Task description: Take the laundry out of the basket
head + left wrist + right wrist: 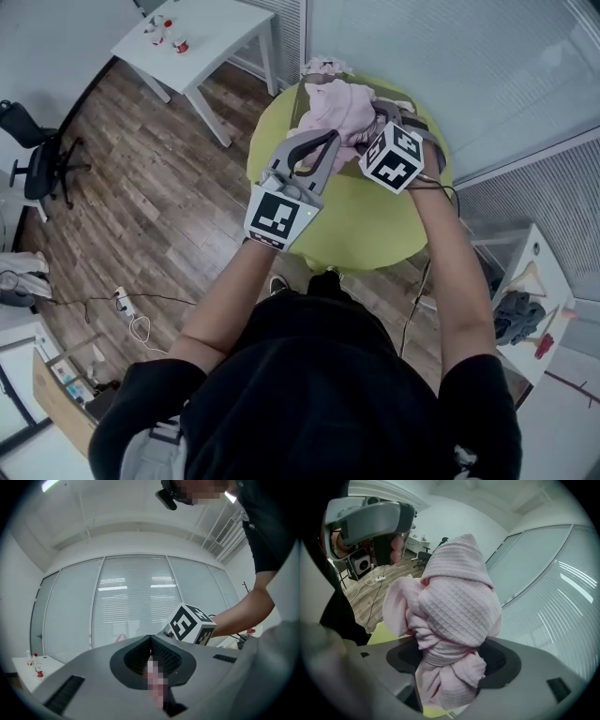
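- Looking down from the head view, the right claw (379, 118) is sunk into a pink laundry bundle (337, 108). The bundle sits at the basket (297, 111) on the round green table (375, 234). The left claw (330, 141) hangs just to the right claw's left, close to the cloth; whether it touches cannot be told.
- From the left gripper view, the left claw (150, 641) has its jaws pressed together, with no cloth to be made out between them. Ahead of it are only window blinds, and the right claw's marker cube (190, 623) sits just ahead and to its right.
- From the right gripper view, the right claw (450, 663) has its jaws standing wide, yet clamped on a thick wad of the waffle-weave bundle (457, 606). The cloth bulges ahead of and above the jaws, and a knotted tail hangs below them. A sliver of green table shows beneath, and the left claw is up to the left.
- The step in hand looks like lifting this garment out of the basket. The next move calls for a firm clamp, enough height for the hanging tail to pass the rim, and then a set-down on bare table. The left claw is free to steady the basket or gather the trailing cloth.
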